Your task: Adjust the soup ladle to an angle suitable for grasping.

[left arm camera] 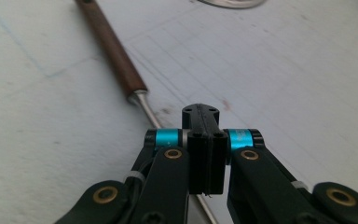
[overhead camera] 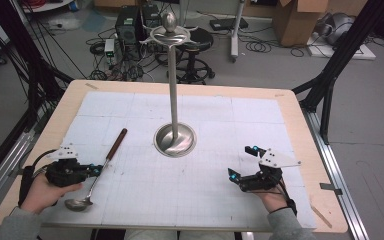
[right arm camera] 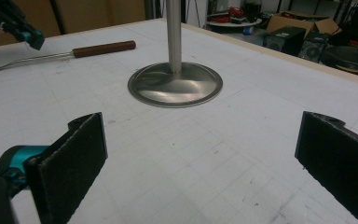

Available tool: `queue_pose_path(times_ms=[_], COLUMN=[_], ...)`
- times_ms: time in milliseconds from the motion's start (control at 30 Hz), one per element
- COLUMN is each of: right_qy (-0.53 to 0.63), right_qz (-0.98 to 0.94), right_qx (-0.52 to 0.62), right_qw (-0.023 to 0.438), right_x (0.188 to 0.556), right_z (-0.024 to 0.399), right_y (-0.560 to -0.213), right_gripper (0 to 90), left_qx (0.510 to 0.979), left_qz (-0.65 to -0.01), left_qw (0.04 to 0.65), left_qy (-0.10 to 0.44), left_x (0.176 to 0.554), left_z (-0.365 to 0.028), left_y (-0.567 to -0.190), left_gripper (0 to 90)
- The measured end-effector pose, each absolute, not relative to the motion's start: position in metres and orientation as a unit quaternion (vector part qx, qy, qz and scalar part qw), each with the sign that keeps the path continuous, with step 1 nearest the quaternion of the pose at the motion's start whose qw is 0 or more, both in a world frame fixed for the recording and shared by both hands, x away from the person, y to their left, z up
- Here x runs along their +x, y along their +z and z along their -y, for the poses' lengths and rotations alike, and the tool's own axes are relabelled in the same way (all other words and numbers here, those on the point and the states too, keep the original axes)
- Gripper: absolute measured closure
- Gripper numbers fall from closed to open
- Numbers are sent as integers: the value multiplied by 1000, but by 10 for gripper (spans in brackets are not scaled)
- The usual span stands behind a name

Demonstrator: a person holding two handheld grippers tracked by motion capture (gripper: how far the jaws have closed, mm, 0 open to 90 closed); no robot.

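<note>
Counting it up, you've got one ladle (overhead camera: pixel 96 172), one metal stand (overhead camera: pixel 174 85) and two grippers on the table (overhead camera: pixel 305 145).

Your left gripper (overhead camera: pixel 98 170) sits at the near left edge with its jaws pressed flat together; in the left gripper view they're right over the ladle's thin steel shaft, but you can't tell from these pictures whether the shaft is actually pinched between them or just passing underneath. Your right gripper (overhead camera: pixel 242 162) is near the right edge, well apart from everything, jaws spread wide and holding nothing.

The ladle lies flat on the left side of the table, diagonal. Its shiny steel bowl is nearest you, just beside your left hand (overhead camera: pixel 42 192), and its dark brown wooden handle (left arm camera: pixel 112 49) points away toward the stand. Handle and stand base are near each other but not touching.

The stand is a tall steel pole rising from a round domed base (right arm camera: pixel 175 85) at the middle of the table, with a knob and curved arms up top.

The surface is a white gridded mat on a light wooden tabletop, a bit scuffed. Behind it there's grey floor with tangled cables, a black stool (overhead camera: pixel 195 52), some electronics boxes and a cardboard box (overhead camera: pixel 297 20).
</note>
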State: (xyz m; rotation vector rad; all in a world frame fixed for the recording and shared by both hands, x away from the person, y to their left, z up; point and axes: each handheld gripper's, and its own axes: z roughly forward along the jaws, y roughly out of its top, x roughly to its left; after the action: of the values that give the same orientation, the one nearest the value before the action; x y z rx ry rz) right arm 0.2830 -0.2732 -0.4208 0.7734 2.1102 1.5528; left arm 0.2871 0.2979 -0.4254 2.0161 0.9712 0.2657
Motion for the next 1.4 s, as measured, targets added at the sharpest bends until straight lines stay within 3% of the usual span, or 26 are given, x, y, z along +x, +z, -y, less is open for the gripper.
queue_pose_path(times_ms=[167, 933, 1167, 1400], right_qy=[556, 555, 555, 555], right_qz=[-757, -758, -759, -759], right_qx=[276, 276, 275, 274], right_qw=[203, 201, 202, 202], right_x=[283, 283, 283, 283], right_z=[273, 271, 271, 271], right_y=[-421, -421, -421, -422], right_gripper=[11, 10, 10, 10], left_qx=[791, 794, 806, 802], left_qz=[-421, -437, -430, -432], left_qw=[422, 398, 374, 386], left_qy=[142, 139, 160, 143], left_x=[301, 321, 333, 336], left_z=[-302, -301, -283, -280], left_y=[-432, -447, -444, -445], left_gripper=[898, 898, 898, 898])
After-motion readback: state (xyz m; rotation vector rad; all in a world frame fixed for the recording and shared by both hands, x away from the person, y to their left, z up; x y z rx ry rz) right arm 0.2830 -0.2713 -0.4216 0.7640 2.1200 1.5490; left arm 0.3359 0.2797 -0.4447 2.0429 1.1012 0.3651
